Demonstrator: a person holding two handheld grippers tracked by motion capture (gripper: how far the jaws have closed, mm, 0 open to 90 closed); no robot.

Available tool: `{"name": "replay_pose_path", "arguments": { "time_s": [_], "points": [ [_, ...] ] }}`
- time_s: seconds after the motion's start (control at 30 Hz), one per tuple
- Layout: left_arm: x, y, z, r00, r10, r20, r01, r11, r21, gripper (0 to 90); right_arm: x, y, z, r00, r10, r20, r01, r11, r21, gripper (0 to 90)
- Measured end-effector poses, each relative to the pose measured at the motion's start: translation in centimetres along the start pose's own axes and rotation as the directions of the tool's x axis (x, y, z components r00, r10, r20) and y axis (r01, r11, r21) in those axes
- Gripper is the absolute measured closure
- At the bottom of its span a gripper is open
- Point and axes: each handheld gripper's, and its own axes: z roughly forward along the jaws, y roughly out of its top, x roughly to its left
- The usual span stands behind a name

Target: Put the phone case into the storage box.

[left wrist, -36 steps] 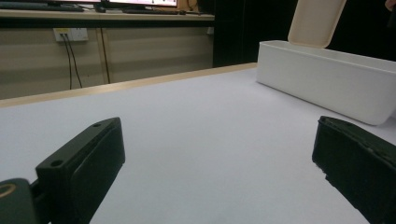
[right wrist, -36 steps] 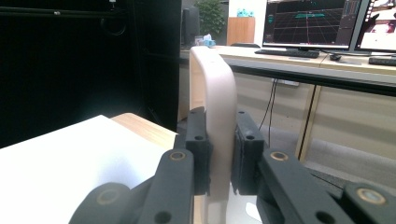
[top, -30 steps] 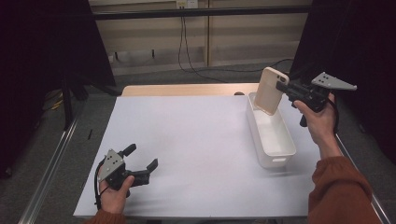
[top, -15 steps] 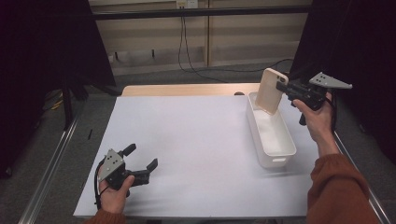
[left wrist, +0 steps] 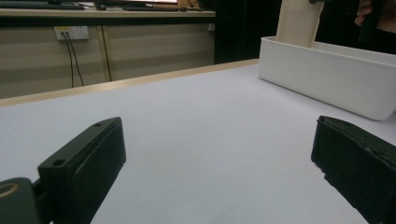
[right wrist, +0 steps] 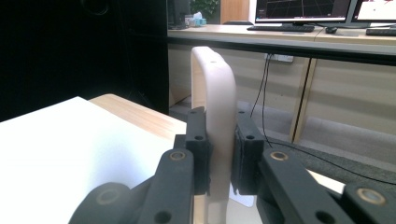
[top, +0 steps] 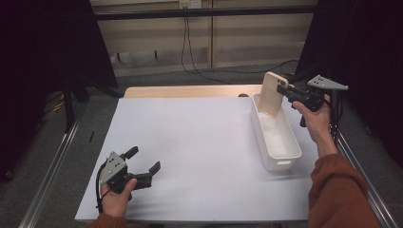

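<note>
A cream flat board (top: pixel 271 94) with rounded corners stands upright on edge, pinched between the jaws of my right gripper (top: pixel 281 90). Its lower end hangs over the far end of a long white bin (top: pixel 278 162) at the table's right side. In the right gripper view the board (right wrist: pixel 217 93) rises between the two black pads (right wrist: pixel 198 140), which press on both its faces. My left gripper (top: pixel 143 159) rests low at the front left of the white table top, open, with nothing between its jaws. From the left gripper view the bin (left wrist: pixel 327 79) and the board (left wrist: pixel 299 21) stand far off at the upper right.
The white table top (top: pixel 199 137) has a wooden strip (top: pixel 190 91) along its far edge. Metal rails (top: pixel 52 166) run down both sides of the table. Cables (top: pixel 187 42) hang on the wall behind. A person's orange sleeve (top: pixel 335 194) reaches in at the lower right.
The right hand has sunk a little and shifted left with the board, bringing it lower over the bin's far end. The left gripper has stayed in place.
</note>
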Motion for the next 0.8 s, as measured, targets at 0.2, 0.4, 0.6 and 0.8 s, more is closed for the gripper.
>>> {"name": "replay_pose_path", "arguments": {
  "time_s": [0.2,0.4,0.6,0.8],
  "points": [
    [0.0,0.0,0.1,1.0000,-0.001,0.002,0.001,1.0000,0.003,3.3,-0.2,-0.6,0.9,1.0000,-0.005,0.003,0.005,1.000,0.023,80.2],
    [0.0,0.0,0.1,1.0000,0.003,0.003,-0.003,1.0000,0.005,3.3,-0.4,-1.2,1.7,1.0000,0.000,0.006,0.000,0.999,0.033,80.2],
    [0.0,0.0,0.1,1.0000,0.000,0.000,0.000,1.0000,0.005,3.3,-0.4,-1.6,2.3,1.0000,-0.003,0.003,0.003,0.999,0.035,80.2],
    [0.0,-0.1,0.1,1.0000,0.000,0.002,0.000,1.0000,0.005,3.2,-0.3,-2.0,2.7,1.0000,-0.005,-0.008,0.006,0.999,0.048,80.2]
  ]
}}
